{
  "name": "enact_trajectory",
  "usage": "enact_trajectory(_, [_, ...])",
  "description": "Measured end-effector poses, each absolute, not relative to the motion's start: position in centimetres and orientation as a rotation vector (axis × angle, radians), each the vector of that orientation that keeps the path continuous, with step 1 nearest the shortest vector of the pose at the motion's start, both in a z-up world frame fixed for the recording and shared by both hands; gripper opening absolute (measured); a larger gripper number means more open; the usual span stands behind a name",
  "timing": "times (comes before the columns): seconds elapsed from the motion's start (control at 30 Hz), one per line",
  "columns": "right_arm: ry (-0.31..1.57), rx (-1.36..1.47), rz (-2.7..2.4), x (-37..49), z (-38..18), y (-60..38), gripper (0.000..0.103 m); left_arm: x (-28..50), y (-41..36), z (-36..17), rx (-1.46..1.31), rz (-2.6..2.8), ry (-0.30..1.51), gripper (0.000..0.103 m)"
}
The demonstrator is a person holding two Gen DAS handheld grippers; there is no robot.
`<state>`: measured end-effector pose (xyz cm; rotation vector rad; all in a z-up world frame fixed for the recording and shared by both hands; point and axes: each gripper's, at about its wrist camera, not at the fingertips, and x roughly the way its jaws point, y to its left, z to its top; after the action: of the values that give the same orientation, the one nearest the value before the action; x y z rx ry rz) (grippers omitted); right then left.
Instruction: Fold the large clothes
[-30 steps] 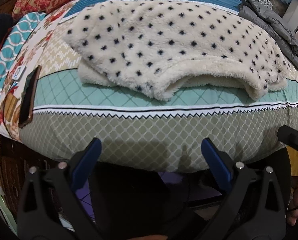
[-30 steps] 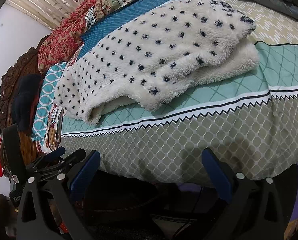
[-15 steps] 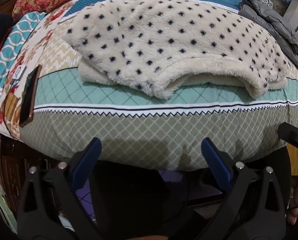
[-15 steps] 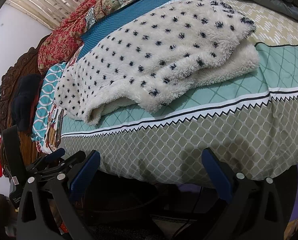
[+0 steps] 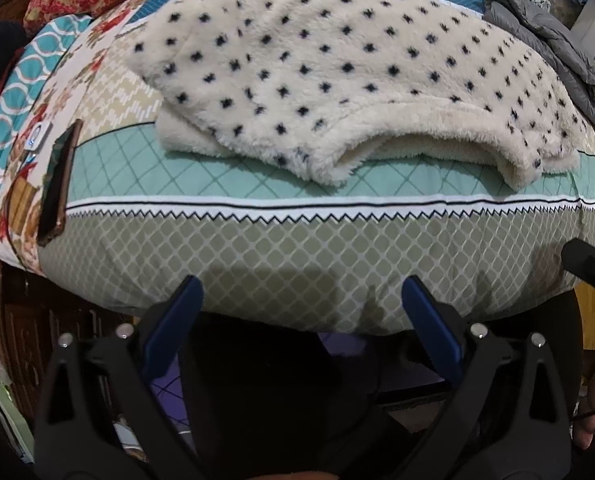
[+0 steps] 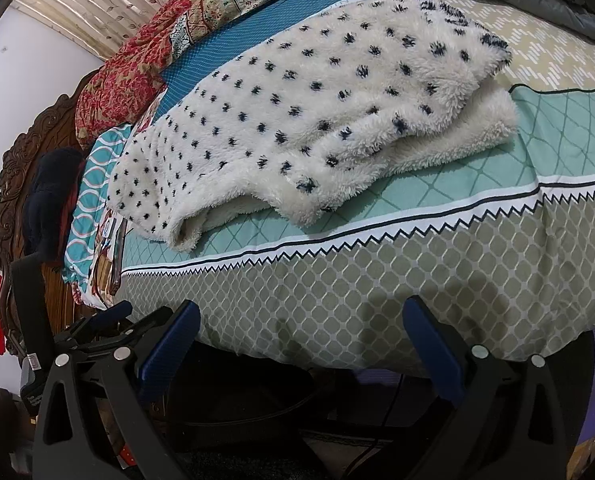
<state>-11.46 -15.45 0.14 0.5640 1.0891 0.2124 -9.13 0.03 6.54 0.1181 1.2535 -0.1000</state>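
My left gripper (image 5: 299, 298) has its jaws wide apart with nothing between them. My right gripper (image 6: 299, 322) is the same, jaws spread wide and holding nothing.

Cream fleece, dark spots, on a patchwork-print bed.

Fluffy cream fleece garment (image 5: 337, 80) carries small navy-black dots; its inner pile is plain cream. Bed cover (image 5: 297, 248): mint band with darker green diamond lines, white zigzag strip edged black, sage-olive field with pale lattice. Teal panel (image 5: 9, 92) with white wavy chain pattern. Red floral pillow (image 6: 125, 80). Plain grey quilted blanket (image 5: 557, 52). Left hand-held gripper (image 5: 299, 300) and right hand-held gripper (image 6: 301, 320): black frames, blue pads (image 5: 173, 320).
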Motion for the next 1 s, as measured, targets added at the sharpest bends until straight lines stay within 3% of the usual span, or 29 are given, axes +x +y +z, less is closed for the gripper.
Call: enact_trajectory(1.0, [1.093, 0.570, 0.209, -11.53, -0.07, -15.32, 0.022, -8.86, 0.13, 5.69, 0.177, -0.049, 1.260, 0.096])
